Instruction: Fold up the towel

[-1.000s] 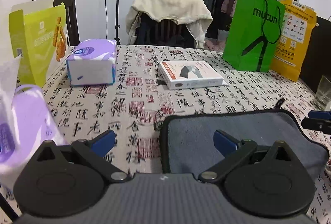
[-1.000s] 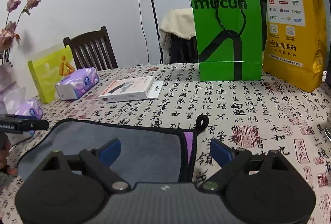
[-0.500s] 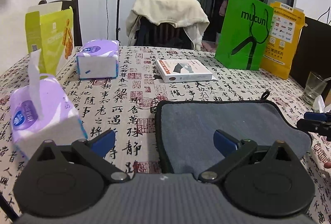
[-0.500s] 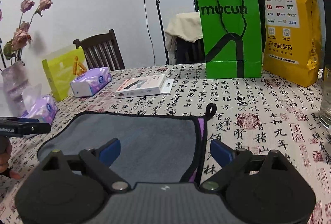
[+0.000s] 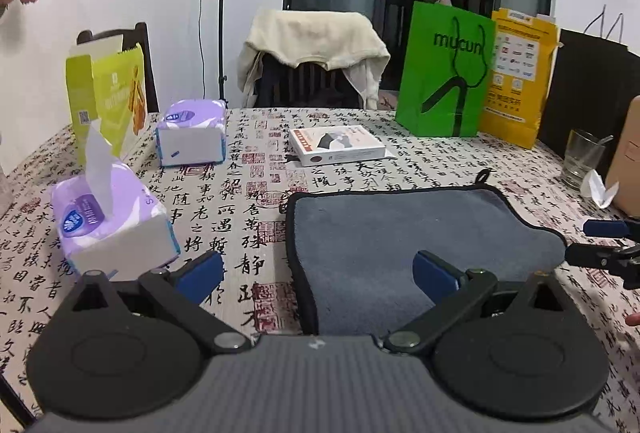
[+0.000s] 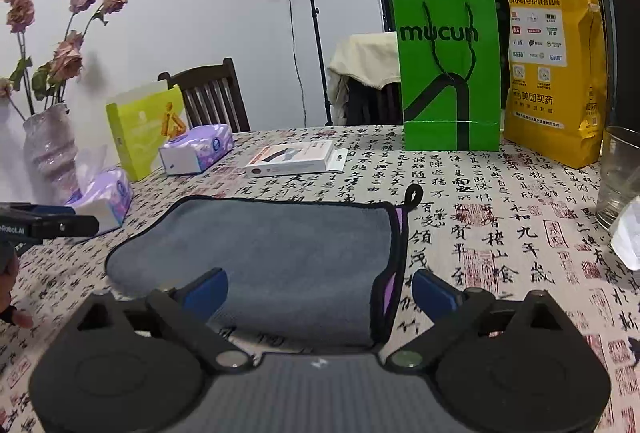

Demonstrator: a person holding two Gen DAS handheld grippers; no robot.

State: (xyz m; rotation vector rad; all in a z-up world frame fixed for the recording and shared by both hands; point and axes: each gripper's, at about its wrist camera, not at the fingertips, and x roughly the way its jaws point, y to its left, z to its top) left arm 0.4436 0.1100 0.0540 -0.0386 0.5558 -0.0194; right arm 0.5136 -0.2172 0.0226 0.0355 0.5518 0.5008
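Observation:
A grey towel (image 5: 400, 233) with black trim and a hanging loop lies folded flat on the patterned tablecloth; it also shows in the right wrist view (image 6: 280, 245), with a purple underside at its right edge. My left gripper (image 5: 318, 273) is open and empty, above the towel's near left edge. My right gripper (image 6: 320, 289) is open and empty, above the towel's near right edge. Each gripper's tip shows at the side of the other's view.
Two purple tissue packs (image 5: 108, 225) (image 5: 192, 131) and a lime box (image 5: 108, 101) stand at the left. A white box (image 5: 338, 145) lies mid-table. Green (image 5: 444, 73) and yellow (image 5: 520, 77) bags stand behind. A glass (image 6: 620, 177) is at the right, a vase (image 6: 48, 149) at the left.
Both grippers have pulled back and up from the towel, staying open. More of the table and the near tissue pack has come into view.

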